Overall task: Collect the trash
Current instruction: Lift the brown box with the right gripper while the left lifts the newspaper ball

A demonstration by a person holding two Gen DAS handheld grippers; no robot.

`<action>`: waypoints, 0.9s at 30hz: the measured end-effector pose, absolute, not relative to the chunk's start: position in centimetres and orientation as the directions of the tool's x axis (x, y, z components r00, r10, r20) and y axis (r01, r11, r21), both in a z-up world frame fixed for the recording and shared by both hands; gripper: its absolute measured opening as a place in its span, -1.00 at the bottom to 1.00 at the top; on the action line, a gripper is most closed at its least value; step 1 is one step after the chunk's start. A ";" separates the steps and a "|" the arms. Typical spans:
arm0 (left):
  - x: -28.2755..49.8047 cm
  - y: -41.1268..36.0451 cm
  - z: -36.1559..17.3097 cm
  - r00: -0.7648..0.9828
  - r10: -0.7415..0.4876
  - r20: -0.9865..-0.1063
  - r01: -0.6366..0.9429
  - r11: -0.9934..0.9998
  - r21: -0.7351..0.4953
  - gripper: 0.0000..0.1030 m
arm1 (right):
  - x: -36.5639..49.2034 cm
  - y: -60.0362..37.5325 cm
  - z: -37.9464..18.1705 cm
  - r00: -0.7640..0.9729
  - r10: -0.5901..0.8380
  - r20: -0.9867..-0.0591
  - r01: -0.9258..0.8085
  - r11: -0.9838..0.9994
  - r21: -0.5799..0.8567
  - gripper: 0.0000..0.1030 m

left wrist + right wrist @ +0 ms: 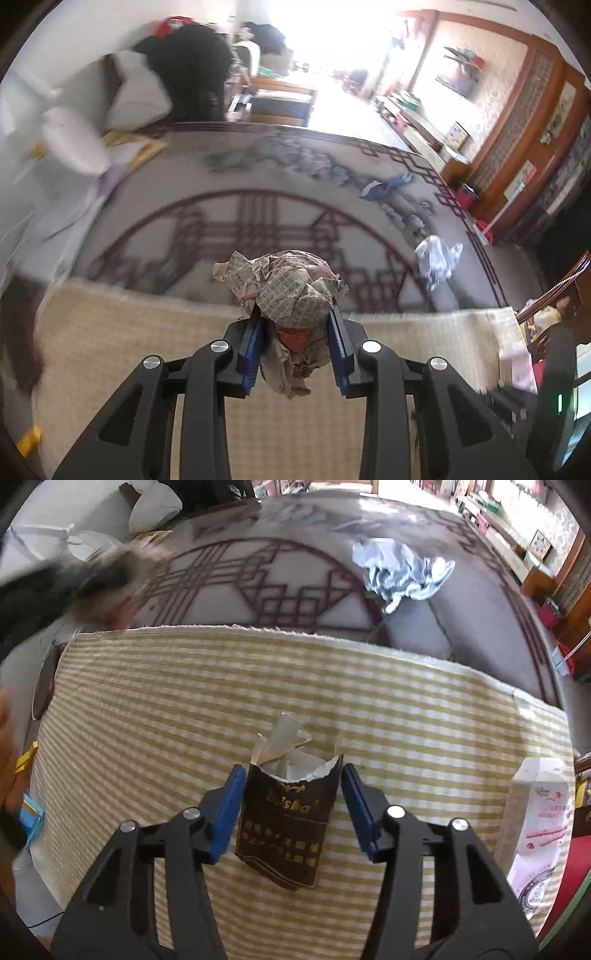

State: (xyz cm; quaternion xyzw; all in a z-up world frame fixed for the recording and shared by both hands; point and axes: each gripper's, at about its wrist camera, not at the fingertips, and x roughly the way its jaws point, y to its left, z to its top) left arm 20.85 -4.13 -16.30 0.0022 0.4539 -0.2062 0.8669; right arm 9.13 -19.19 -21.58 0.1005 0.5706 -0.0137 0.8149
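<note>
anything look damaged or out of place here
The dark brown cigarette pack on the checked yellow mat is torn open at the top, paper poking out. A crumpled pale blue wrapper lies loose on the patterned rug.

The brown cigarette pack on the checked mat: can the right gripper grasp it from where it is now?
Probably yes. The brown cigarette pack lies between the open fingers of the right gripper, a gap on each side, nothing on top of it.

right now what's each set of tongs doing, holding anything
Left tongs: shut on the crumpled newspaper ball.
Right tongs: open, straddling the torn cigarette pack, pads not pressing on it.
</note>
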 end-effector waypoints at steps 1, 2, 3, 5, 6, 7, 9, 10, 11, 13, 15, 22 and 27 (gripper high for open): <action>19.6 -3.0 -16.0 0.516 -0.342 -0.786 0.346 0.922 -0.174 -0.43 | 8.8 -18.9 -21.1 0.359 0.098 -0.928 0.129 0.980 0.154 -0.14; 18.5 -2.1 -15.7 0.526 -0.329 -0.784 0.333 0.928 -0.166 -0.43 | 8.6 -18.7 -20.6 0.371 0.103 -0.923 0.118 0.981 0.156 -0.16; 17.7 -1.3 -15.6 0.532 -0.318 -0.785 0.320 0.933 -0.161 -0.43 | 8.3 -18.5 -20.2 0.382 0.108 -0.918 0.110 0.981 0.161 -0.16; 15.8 0.6 -15.2 0.536 -0.301 -0.788 0.287 0.944 -0.165 -0.43 | 7.3 -18.0 -18.7 0.417 0.127 -0.900 0.085 0.980 0.178 -0.16; 15.1 1.2 -15.2 0.536 -0.295 -0.791 0.271 0.948 -0.169 -0.42 | 7.0 -17.8 -18.3 0.426 0.130 -0.895 0.076 0.981 0.179 -0.16; 14.5 1.7 -15.1 0.535 -0.287 -0.795 0.256 0.951 -0.171 -0.42 | 6.5 -17.6 -17.7 0.438 0.132 -0.889 0.067 0.981 0.179 -0.16; 13.6 2.3 -15.3 0.531 -0.281 -0.799 0.235 0.955 -0.180 -0.42 | 5.5 -17.0 -16.9 0.450 0.138 -0.882 0.061 0.981 0.184 -0.15; 13.1 2.6 -15.4 0.525 -0.283 -0.802 0.226 0.955 -0.189 -0.42 | 5.0 -16.8 -16.5 0.456 0.143 -0.878 0.058 0.980 0.189 -0.14; 12.6 2.7 -15.5 0.522 -0.282 -0.805 0.223 0.956 -0.190 -0.42 | 4.4 -16.6 -16.2 0.463 0.145 -0.874 0.055 0.980 0.191 -0.13; 11.7 2.6 -15.6 0.526 -0.276 -0.804 0.225 0.957 -0.182 -0.42 | 3.4 -16.4 -15.8 0.471 0.145 -0.870 0.049 0.981 0.190 -0.12; 11.1 2.6 -15.9 0.522 -0.272 -0.809 0.226 0.958 -0.177 -0.42 | 3.0 -16.4 -15.9 0.467 0.146 -0.872 0.043 0.981 0.187 -0.12; 9.3 2.3 -16.1 0.514 -0.256 -0.819 0.230 0.961 -0.156 -0.42 | 0.7 -16.6 -16.0 0.478 0.142 -0.867 0.056 0.980 0.191 -0.12; 8.3 2.0 -15.9 0.523 -0.251 -0.814 0.235 0.961 -0.145 -0.42 | -0.5 -17.1 -16.0 0.484 0.139 -0.864 0.076 0.977 0.200 -0.12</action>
